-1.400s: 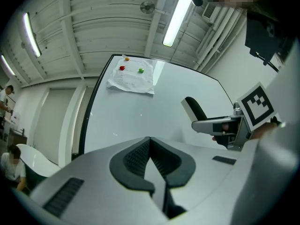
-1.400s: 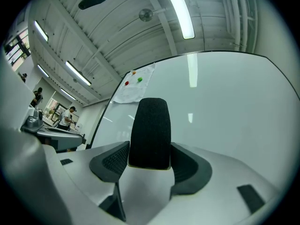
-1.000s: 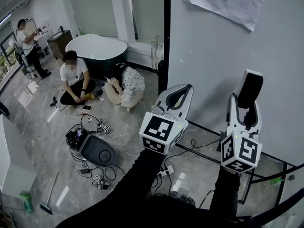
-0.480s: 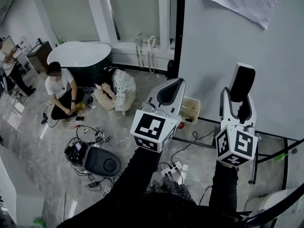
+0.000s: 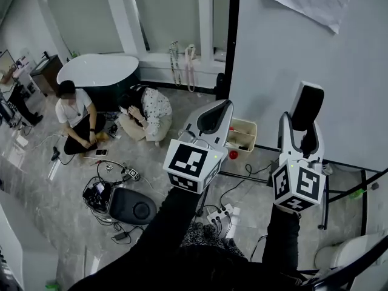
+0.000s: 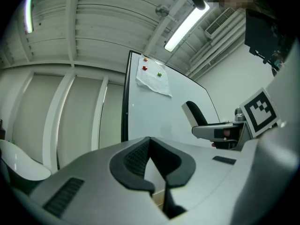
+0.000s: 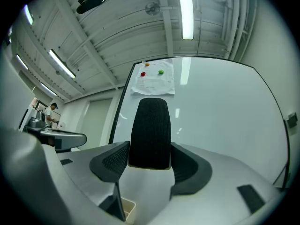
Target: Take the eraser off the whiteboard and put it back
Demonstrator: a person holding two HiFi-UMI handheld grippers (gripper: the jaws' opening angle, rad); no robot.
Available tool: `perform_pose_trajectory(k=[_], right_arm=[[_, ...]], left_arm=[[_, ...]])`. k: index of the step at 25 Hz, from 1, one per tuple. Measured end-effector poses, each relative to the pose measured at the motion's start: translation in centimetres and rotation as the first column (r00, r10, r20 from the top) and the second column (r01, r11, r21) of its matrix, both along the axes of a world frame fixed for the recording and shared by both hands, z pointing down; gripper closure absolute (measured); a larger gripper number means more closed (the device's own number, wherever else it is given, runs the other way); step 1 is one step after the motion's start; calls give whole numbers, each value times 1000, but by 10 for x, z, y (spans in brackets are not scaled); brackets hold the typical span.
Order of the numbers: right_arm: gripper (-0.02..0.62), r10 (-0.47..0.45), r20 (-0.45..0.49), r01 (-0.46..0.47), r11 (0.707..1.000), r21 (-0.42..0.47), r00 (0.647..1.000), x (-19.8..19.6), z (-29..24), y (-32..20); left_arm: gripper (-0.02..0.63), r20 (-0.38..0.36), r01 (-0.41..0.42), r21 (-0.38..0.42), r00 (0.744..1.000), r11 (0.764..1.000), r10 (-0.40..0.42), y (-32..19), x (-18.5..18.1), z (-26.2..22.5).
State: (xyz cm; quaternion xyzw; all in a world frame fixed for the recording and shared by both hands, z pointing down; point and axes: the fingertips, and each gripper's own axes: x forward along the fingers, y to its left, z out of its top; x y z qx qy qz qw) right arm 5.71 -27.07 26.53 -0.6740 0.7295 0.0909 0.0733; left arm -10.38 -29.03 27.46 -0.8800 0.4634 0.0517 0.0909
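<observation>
Your left gripper (image 5: 213,117) hangs over the floor with its jaws closed tip to tip and nothing between them; its own view confirms this (image 6: 150,140). It plays no part here.

Your right gripper (image 5: 302,131) is clamped on the eraser (image 5: 307,105). The eraser stands upright, its long axis running along the jaws and reaching well past their tips. The whiteboard (image 5: 285,59) lies straight ahead of it and to your right, so this hand is the nearer one, and putting the eraser back looks like a push forward.

The head view overlaps the eraser on the board, so you cannot judge the gap there. The right gripper view shows its dark textured face (image 7: 150,132) turned back to the camera. The left gripper view catches it side-on (image 6: 196,114), apparently off the board.
</observation>
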Motion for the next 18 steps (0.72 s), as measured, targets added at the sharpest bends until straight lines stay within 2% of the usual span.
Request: perform_pose_trajectory(k=[4,11,18], right_arm=[[318,-30,-6,30,1000,0,1000,11,-3,0],[318,-96,-28,96,995,9,995,38,-10,3],[318,-146,-31,146,989,3,989,35,-2,1]], left_arm=[[600,-2,23,4,1000,1000,-23,6,14,-4],[600,-27,113,10,993,994,-112,16,32,-4],[600,-21,144,13,989,989,-144,21,39,-3]])
